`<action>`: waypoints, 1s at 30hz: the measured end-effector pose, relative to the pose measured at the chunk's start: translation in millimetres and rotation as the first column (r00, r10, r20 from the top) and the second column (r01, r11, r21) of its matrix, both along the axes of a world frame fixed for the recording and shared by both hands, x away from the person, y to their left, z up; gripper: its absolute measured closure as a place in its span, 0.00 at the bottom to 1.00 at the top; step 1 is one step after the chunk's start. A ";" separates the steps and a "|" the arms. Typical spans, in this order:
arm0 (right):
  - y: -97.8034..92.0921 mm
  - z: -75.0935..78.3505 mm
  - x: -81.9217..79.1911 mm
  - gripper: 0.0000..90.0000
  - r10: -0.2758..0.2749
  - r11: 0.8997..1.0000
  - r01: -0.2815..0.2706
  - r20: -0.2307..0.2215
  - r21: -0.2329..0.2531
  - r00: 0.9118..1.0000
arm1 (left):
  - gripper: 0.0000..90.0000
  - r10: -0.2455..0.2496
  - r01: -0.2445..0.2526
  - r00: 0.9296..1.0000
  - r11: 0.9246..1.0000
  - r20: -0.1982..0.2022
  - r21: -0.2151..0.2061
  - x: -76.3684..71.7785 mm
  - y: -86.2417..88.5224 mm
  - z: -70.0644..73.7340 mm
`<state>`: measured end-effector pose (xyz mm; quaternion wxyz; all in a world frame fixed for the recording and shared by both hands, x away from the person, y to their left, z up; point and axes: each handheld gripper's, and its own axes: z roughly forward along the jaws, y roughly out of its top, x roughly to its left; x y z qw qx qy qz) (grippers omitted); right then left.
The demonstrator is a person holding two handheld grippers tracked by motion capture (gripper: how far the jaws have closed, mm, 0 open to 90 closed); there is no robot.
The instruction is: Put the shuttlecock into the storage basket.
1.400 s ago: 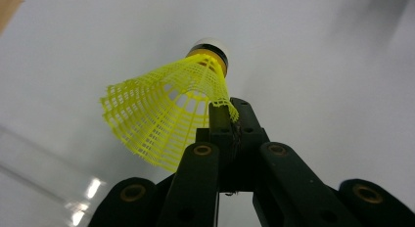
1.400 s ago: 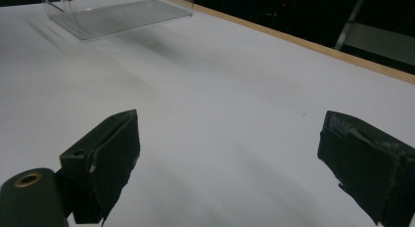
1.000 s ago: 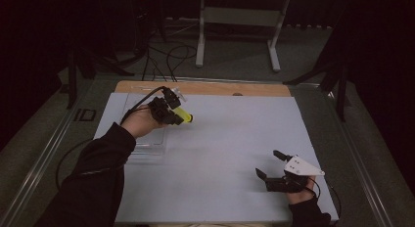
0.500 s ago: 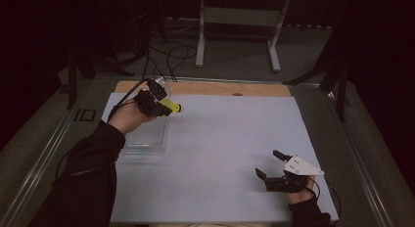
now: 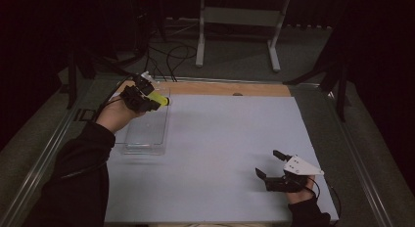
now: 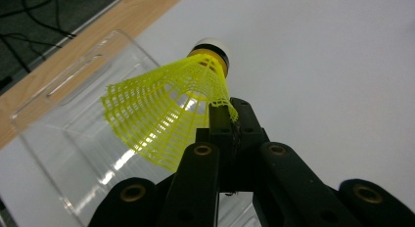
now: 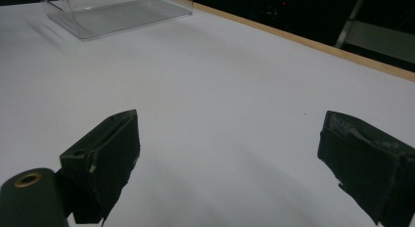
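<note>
Left gripper [image 5: 147, 96] sits at 10 o'clock on the table [image 5: 220, 139], jaws pinching the rim of a yellow shuttlecock [image 5: 159, 98] above the far end of the clear box [image 5: 144, 134]. Left gripper view adds detail: mesh skirt clamped, white cork tip [image 6: 209, 44] pointing away. Right gripper [image 5: 274, 164] rests at 4 o'clock, jaws spread wide; its own view confirms the gap and shows the box [image 7: 112, 11] far off.

Clear box [image 6: 73, 139] cut off at frame bottom.
</note>
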<state>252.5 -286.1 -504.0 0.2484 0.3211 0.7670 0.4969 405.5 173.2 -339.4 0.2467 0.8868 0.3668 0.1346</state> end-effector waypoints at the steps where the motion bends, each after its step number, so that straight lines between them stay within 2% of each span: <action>1: 0.0 0.0 0.0 0.10 0.000 1.000 0.000 0.000 0.000 1.000 | 1.00 0.000 0.000 1.000 1.000 0.000 0.000 0.0 0.0 0.0; 8: 0.0 0.0 0.1 0.10 0.001 1.000 -0.001 0.001 0.000 1.000 | 1.00 0.049 -0.049 0.999 0.999 0.014 -0.010 0.9 12.5 0.1; 12: 0.3 0.3 -0.2 0.10 0.000 1.000 0.000 0.001 0.000 1.000 | 1.00 0.061 -0.061 0.998 0.998 0.017 -0.002 0.5 14.7 -1.6; 14: 0.1 0.3 -0.2 0.10 -0.001 1.000 0.001 0.001 -0.001 1.000 | 1.00 0.077 -0.076 0.997 0.997 0.020 -0.011 0.5 16.2 -2.2; 17: 0.2 0.3 -0.2 0.10 -0.001 1.000 0.001 0.002 -0.001 1.000 | 1.00 0.097 -0.097 0.995 0.995 0.038 -0.003 0.1 17.1 -4.1; 22: 0.5 0.4 -0.3 0.10 0.000 1.000 0.000 0.002 -0.003 1.000 | 1.00 0.139 -0.140 0.989 0.990 0.053 0.022 2.2 18.6 -13.4; 30: 0.4 0.3 -0.3 0.10 -0.001 1.000 0.002 0.002 -0.005 1.000 | 1.00 0.161 -0.161 0.987 0.987 0.027 0.012 6.9 17.4 -34.0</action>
